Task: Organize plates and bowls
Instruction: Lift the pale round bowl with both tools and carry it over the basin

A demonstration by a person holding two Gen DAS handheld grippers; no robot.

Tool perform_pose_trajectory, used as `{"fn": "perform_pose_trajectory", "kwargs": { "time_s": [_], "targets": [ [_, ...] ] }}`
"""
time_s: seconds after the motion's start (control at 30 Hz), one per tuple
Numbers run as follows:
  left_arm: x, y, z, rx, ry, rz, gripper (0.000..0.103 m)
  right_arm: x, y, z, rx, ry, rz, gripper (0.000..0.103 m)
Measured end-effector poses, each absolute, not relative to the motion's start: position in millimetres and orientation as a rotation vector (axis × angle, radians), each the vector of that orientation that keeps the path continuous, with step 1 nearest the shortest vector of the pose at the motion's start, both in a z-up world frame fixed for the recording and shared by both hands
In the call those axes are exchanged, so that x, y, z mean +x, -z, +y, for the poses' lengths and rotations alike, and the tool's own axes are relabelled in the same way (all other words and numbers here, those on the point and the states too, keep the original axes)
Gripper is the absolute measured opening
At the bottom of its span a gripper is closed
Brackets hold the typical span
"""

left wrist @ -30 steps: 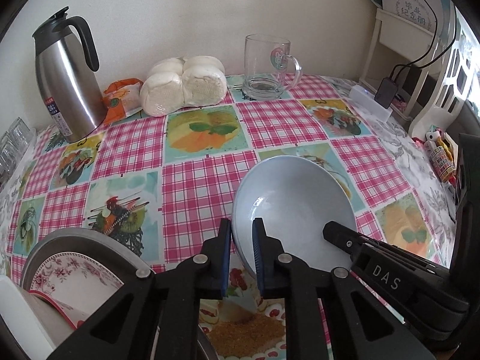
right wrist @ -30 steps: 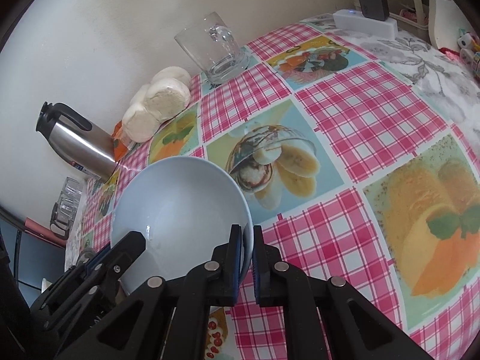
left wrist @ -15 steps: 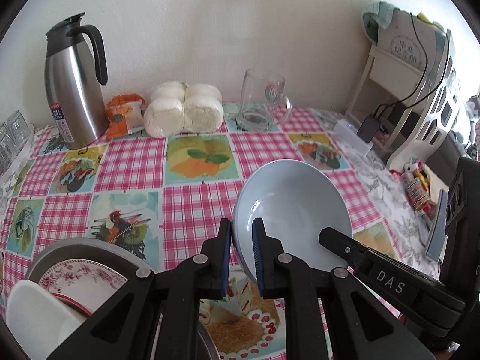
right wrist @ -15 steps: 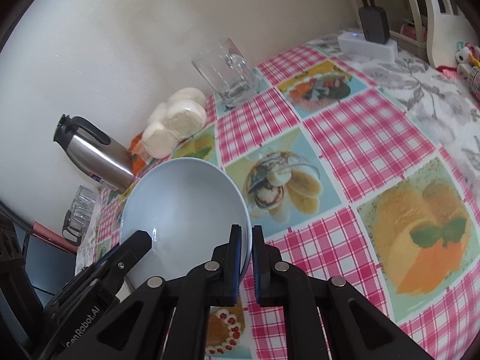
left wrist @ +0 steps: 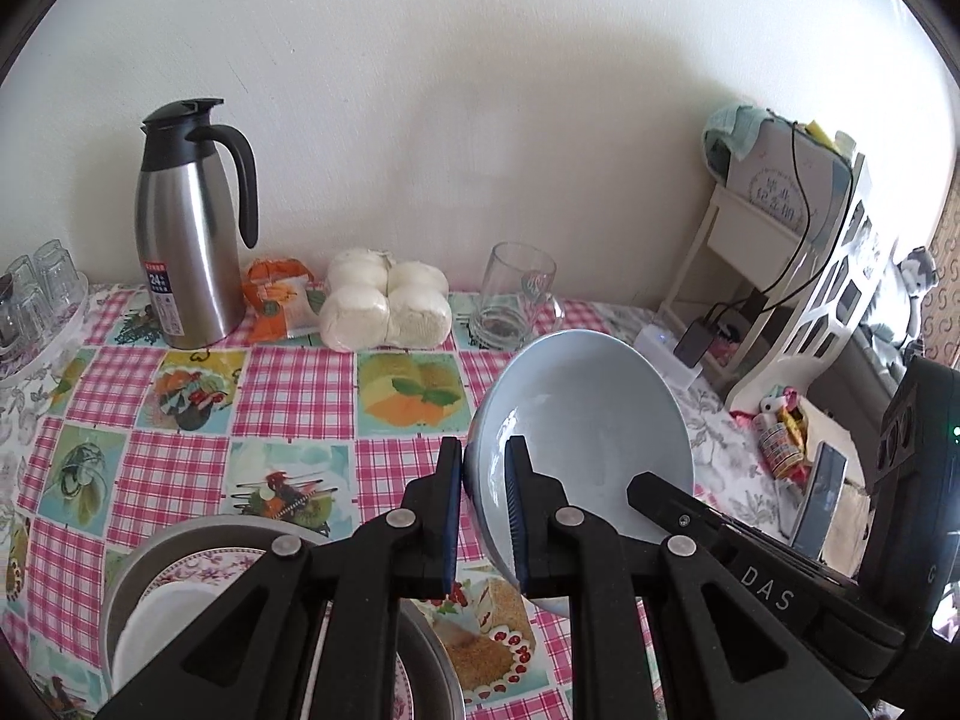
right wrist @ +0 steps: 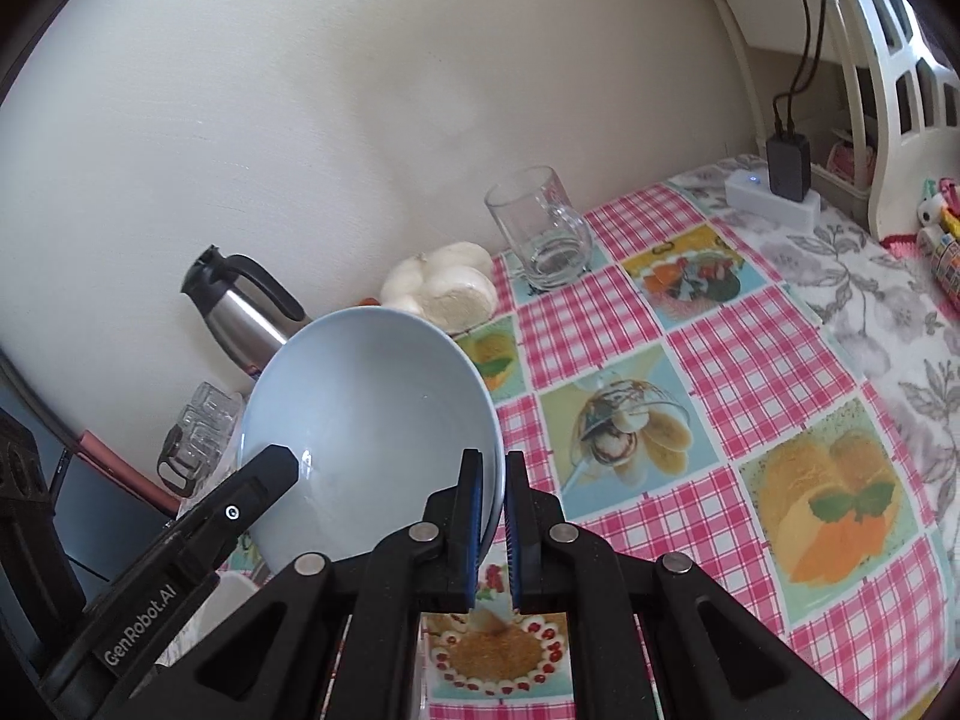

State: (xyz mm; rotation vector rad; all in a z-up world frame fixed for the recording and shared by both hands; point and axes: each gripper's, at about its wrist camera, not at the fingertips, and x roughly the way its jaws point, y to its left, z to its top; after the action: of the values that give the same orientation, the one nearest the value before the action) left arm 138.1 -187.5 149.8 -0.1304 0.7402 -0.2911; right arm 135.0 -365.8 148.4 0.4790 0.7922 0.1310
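Two tools clamped on one pale blue bowl, tilted, held clear above table: left tool pinching bowl's left rim, right tool pinching opposite rim. Below left, metal basin holding floral plate and white dish. Farther back near wall: steel jug, orange packet, white buns, glass mug.
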Motion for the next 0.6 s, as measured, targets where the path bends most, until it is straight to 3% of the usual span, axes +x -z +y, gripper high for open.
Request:
{"fn": "perform_pose_trajectory", "kwargs": {
  "time_s": [0.6],
  "targets": [
    [95, -196, -132, -0.233, 0.293, 0.627, 0.015, 97, -201, -318, 0.418, -0.186, 0.676, 0.007]
  ]
}}
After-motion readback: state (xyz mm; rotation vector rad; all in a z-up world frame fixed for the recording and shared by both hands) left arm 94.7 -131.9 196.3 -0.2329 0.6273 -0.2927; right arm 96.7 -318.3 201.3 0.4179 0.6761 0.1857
